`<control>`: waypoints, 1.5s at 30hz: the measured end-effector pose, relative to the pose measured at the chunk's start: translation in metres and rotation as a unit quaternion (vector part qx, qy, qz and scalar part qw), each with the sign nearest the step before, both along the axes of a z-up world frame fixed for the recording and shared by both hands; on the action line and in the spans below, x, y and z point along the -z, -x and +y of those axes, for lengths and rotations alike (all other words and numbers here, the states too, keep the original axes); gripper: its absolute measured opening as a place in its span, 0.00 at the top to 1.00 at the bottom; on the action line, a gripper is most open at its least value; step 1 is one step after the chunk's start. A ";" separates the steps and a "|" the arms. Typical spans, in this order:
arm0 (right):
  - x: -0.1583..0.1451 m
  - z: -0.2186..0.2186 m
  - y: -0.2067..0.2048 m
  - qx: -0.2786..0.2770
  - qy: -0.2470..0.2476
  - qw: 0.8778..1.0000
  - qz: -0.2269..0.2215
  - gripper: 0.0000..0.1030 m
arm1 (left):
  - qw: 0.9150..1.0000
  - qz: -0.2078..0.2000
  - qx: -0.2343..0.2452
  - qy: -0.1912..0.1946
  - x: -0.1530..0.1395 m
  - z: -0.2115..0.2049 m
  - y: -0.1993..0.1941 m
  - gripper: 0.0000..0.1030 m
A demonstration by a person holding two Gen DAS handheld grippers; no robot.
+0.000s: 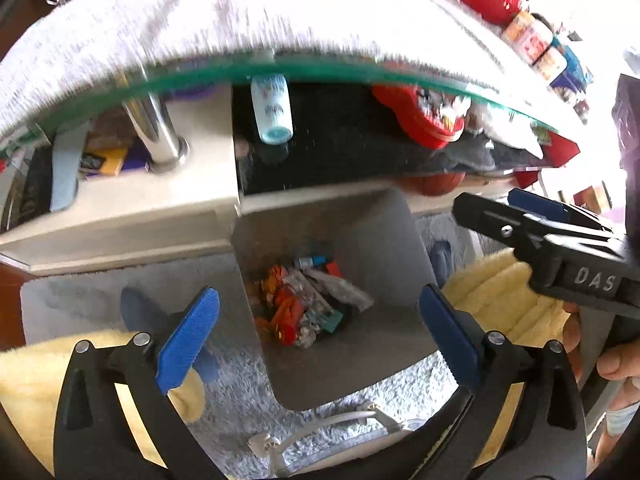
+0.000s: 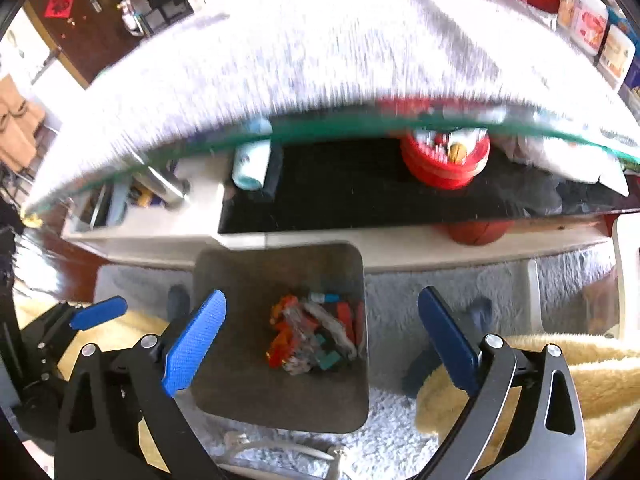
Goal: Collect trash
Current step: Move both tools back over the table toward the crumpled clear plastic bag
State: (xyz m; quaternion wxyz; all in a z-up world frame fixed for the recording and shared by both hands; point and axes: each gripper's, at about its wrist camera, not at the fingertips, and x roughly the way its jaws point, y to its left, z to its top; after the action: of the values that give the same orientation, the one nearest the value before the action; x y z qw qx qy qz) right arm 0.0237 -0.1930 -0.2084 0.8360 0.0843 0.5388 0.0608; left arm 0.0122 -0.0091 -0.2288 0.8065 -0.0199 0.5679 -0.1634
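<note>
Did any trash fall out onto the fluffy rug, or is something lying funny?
No trash on the rug; the wrappers all sit in the gray bin. One odd thing: a white bottle with a blue cap lies tipped on its side on the shelf under the glass tabletop.

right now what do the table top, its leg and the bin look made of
Table top: clear glass, by its green polished edge and the shelf showing through. Leg: shiny metal, probably chrome or steel, by its mirror-like highlights. Bin: matt grey, likely plastic, though the look leaves it open.
</note>
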 end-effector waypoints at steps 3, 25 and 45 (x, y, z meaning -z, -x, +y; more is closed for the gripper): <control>-0.017 -0.003 -0.008 0.004 -0.008 1.000 -0.017 0.06 | 1.000 -0.014 -0.005 0.005 -0.014 0.003 -0.006 0.08; -0.079 -0.023 -0.134 0.031 0.015 0.996 -0.088 0.05 | 0.997 -0.074 -0.037 0.000 -0.082 0.014 -0.113 0.08; -0.075 -0.001 -0.296 0.019 0.011 0.997 -0.076 0.06 | 0.994 -0.095 -0.044 -0.011 -0.087 -0.001 -0.268 0.08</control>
State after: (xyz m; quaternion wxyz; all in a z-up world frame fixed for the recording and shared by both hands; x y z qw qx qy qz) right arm 0.3195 -0.1940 -0.1339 0.8765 0.0802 0.4725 0.0456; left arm 0.2801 -0.0106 -0.1416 0.8632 -0.0209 0.4893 -0.1224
